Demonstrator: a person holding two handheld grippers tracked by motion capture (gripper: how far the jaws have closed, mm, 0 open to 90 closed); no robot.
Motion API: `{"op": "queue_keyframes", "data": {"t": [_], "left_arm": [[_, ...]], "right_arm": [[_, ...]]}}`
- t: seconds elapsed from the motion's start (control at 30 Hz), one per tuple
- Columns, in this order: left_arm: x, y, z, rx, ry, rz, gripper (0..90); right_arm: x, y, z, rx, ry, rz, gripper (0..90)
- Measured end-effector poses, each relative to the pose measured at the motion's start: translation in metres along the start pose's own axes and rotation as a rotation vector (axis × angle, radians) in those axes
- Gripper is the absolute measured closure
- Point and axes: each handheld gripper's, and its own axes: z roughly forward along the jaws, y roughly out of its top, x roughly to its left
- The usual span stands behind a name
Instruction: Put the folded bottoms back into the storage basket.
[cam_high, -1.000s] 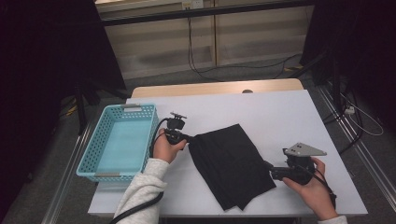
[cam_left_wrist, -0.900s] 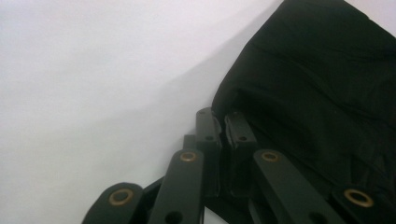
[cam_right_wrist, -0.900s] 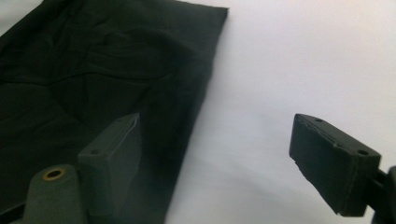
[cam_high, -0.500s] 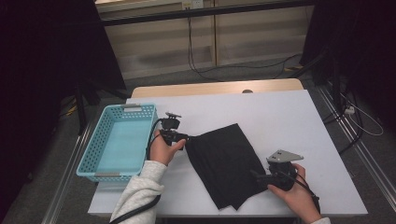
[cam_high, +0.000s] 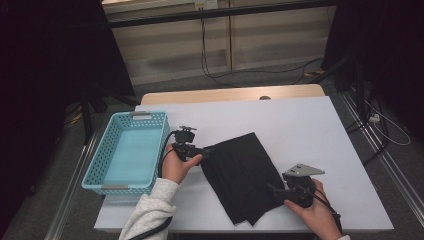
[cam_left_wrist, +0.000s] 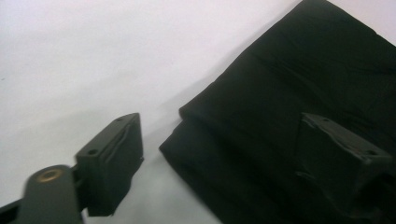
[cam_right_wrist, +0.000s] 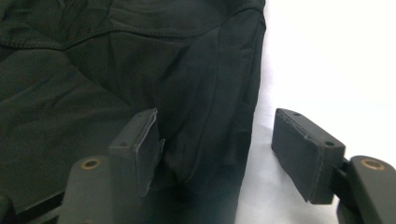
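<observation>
A folded black cloth (cam_high: 242, 175) lies flat in the middle of the white table (cam_high: 300, 125). My left gripper (cam_high: 209, 148) is at the cloth's left corner and its jaws have just been opening. In the left gripper view the left gripper (cam_left_wrist: 222, 126) stands wide, one jaw over bare table, the other over the cloth (cam_left_wrist: 299, 70), with the folded edge between them unpressed. My right gripper (cam_high: 272, 190) is at the cloth's lower right edge and its jaws have been closing. In its own view the right gripper (cam_right_wrist: 217, 121) straddles the cloth (cam_right_wrist: 116, 56) edge without pinching it.
A light blue perforated basket (cam_high: 100, 165) stands at the table's left edge, close to the left hand. White tabletop stretches behind and to the right of the cloth. Cables trail on the floor beyond the table.
The right hand has slid left and down until its gripper reaches the cloth's lower right edge. The left hand has stayed at the cloth's left corner.
</observation>
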Motion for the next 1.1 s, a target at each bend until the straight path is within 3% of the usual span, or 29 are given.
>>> {"op": "queue_keyframes", "data": {"t": [0.1,0.17,0.23,0.37,0.57,0.67,0.77,0.8,0.83,0.87,1.0,1.1], "left_arm": [[0.001,-0.001,0.009,0.001,0.001,-0.016,11.2],[0.002,-0.005,0.016,0.020,0.017,-0.010,11.1],[0.000,-0.006,0.016,0.007,0.030,0.000,10.4],[-0.009,-0.007,0.018,0.041,0.065,0.034,12.9],[-0.020,-0.004,0.015,0.095,0.092,0.054,35.6],[-0.022,-0.005,0.013,0.105,0.077,0.067,47.1],[-0.024,-0.004,0.013,0.124,0.054,0.039,58.8],[-0.026,-0.003,0.014,0.142,0.025,0.037,63.3],[-0.028,-0.003,0.015,0.147,0.021,0.035,70.3],[-0.030,-0.002,0.015,0.149,0.025,0.041,71.5],[-0.027,-0.001,0.015,0.168,-0.010,0.009,80.0],[-0.028,0.003,0.015,0.205,-0.001,0.023,82.7]], "right_arm": [[0.002,0.001,0.000,0.007,-0.009,0.003,34.4],[0.004,0.002,0.000,0.010,-0.013,0.006,36.2],[0.004,0.002,0.000,0.010,-0.009,0.001,37.8],[0.006,0.000,0.000,-0.002,-0.019,0.009,39.5],[0.007,0.001,0.000,0.005,-0.022,0.018,46.4],[0.007,0.001,0.000,-0.002,-0.006,0.022,54.4],[0.006,0.001,-0.001,-0.003,-0.004,0.029,60.5],[0.006,0.001,0.000,-0.003,-0.004,0.028,64.6],[0.008,0.001,0.000,-0.007,0.016,0.030,76.6],[0.009,0.001,0.000,-0.011,0.049,0.036,80.3],[0.013,0.000,0.000,-0.017,0.024,0.014,81.0],[0.010,0.000,0.001,-0.029,0.048,0.037,81.8]]}}
